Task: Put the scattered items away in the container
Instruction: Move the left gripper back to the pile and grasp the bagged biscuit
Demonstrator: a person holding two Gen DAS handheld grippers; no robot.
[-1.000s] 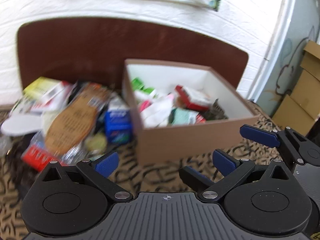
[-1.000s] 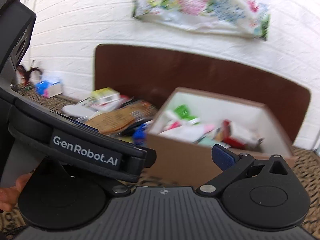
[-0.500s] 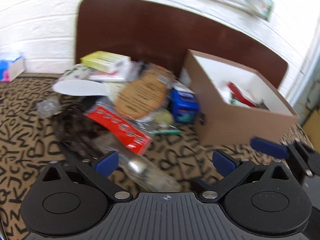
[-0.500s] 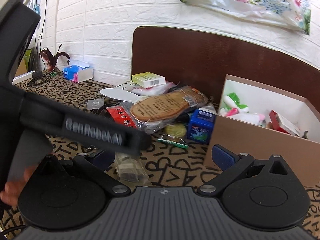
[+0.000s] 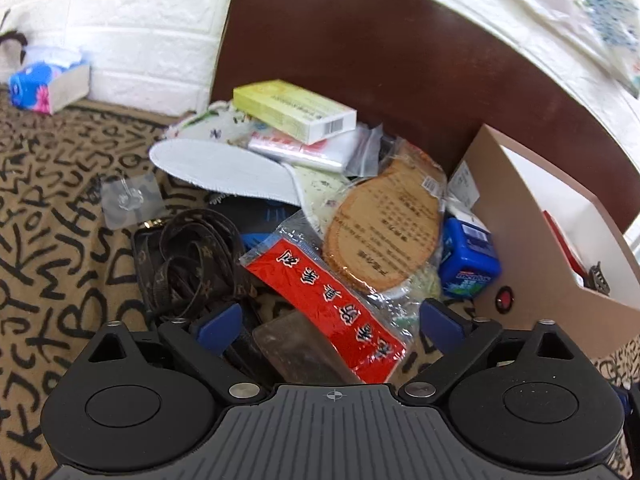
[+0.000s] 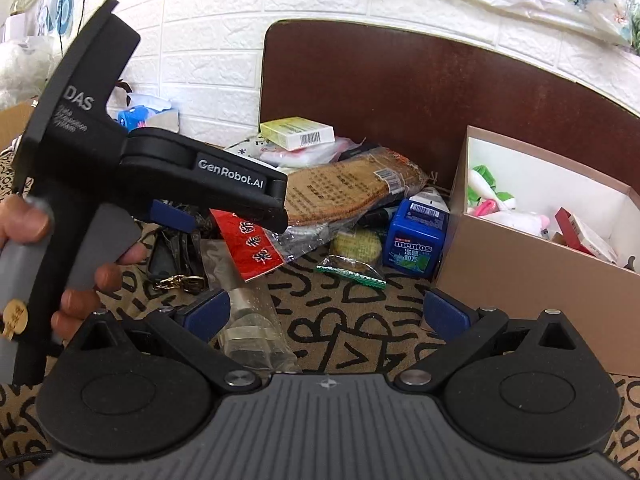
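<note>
The left tongs [image 5: 328,320] stand wide apart and hold nothing, poised low over the near end of the red packet [image 5: 324,300], which lies in clear film on top of the heap, beside the brown strap [image 5: 188,264] and a clear plastic sleeve [image 5: 296,348]. The right tongs [image 6: 324,314] are also wide and empty, hovering above the patterned cloth [image 6: 360,328] of the counter, with another clear sleeve [image 6: 252,328] just under their left finger.

The red packet looks light, thin and floppy; its film is probably slippery and will crinkle, so a pinch across the short near end, well onto the red card rather than on the loose film edge, seems the safest hold. It overlaps the bagged brown insole [image 5: 384,232], so it may drag that along. The blue mints tub [image 6: 416,240] is stiff and would take a grip across its flat sides. The yellow box [image 5: 296,110] sits at the far side of the heap by the brown board [image 5: 360,52].

The cardboard box [image 6: 532,268], already partly filled, stands towards the right edge of the counter, just beside the mints tub.

Against a second ago, the left camera no longer faces the cardboard box but looks down on the heap from much closer, and half a second ago the red packet lay farther ahead of the left tongs. The right view has also swung from the box towards the heap.
</note>
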